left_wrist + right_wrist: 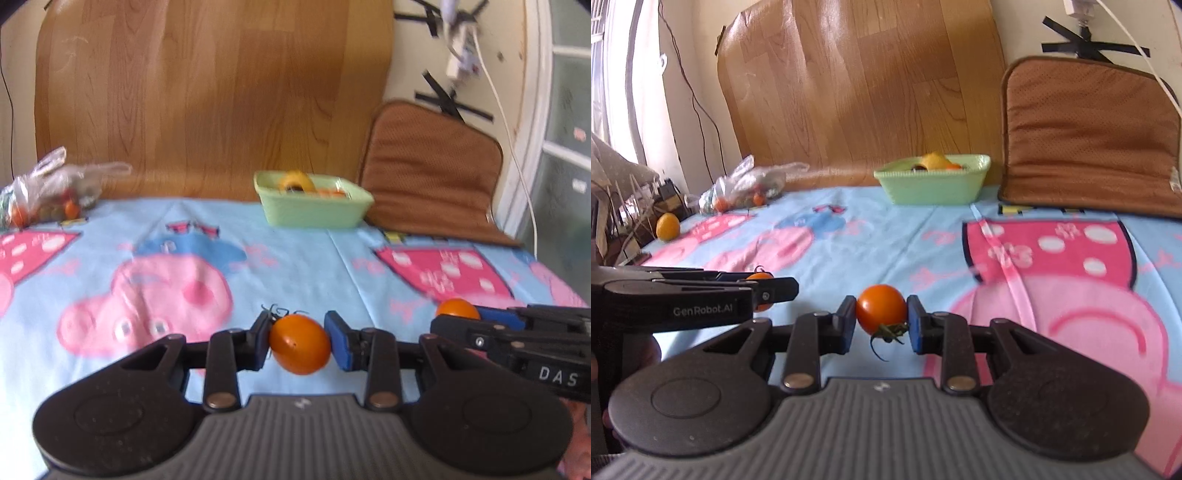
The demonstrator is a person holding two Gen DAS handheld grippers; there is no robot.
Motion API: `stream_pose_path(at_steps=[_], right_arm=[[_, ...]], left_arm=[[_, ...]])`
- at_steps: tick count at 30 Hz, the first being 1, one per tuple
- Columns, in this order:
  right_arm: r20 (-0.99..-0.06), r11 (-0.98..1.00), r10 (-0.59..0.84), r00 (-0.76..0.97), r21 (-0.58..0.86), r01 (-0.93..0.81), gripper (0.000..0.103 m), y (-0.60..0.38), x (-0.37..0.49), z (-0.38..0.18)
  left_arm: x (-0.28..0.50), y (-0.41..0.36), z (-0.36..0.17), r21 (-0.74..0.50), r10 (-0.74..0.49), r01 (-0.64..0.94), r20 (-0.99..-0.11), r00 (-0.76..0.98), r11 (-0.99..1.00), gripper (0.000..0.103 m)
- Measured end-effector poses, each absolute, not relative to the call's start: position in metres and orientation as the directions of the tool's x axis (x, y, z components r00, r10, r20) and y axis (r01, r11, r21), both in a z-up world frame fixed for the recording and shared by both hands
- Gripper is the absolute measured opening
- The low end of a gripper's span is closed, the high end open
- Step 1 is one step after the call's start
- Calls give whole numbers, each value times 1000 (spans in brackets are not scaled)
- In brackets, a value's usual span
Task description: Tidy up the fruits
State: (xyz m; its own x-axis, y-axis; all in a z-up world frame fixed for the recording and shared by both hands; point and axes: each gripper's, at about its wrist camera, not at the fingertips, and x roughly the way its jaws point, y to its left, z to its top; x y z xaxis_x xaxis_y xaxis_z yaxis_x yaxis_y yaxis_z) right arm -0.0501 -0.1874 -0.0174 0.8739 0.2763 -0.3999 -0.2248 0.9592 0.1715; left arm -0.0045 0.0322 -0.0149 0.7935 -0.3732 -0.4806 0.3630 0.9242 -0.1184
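Orange cherry tomatoes are sitting in both of my grippers. I am seeing the left gripper point(298, 345) clamped on an oval tomato point(300, 345), its stem at the upper left. The right gripper point(881, 319) is pinching a round tomato point(881, 309), stem hanging down. Both are hovering above the blue cartoon cloth point(886, 236), side by side and near each other. At the far edge the green basket point(314, 212) is standing with some yellow and orange fruit inside, nothing lying between it and my grippers. A brown cushion point(1089, 140) is leaning just right of the basket. Far left, a plastic bag point(746, 186) of small fruit is lying, and a loose yellow-orange fruit point(668, 226) beside it.
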Motion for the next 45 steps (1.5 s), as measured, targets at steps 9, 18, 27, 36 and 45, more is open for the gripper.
stream_pose_path(at_steps=[9,18,27,36,45], right_arm=[[-339,955,272,901,207,-211,32,-224,73,23],[-404,956,249,880,247,-158,32,-254,200,12],[-381,959,241,893,232,-160,33,-261,218,2],[-346,960,252,904,209,-188,54,-241,104,7],[-365,964,183,913,249,-94,65,-206,6,-3]], left_arm=[[119,8,40,-198,-485,448,-477,733,872,32],[252,-61,16,-220,-467,420,-559,685,880,32],[264,-73,0,-161,-389,366,-568,725,917,44],[173,-52,18,-42,-245,269,-566,787,962,44],[74,-15,4,0,-142,173,-572,808,985,52]])
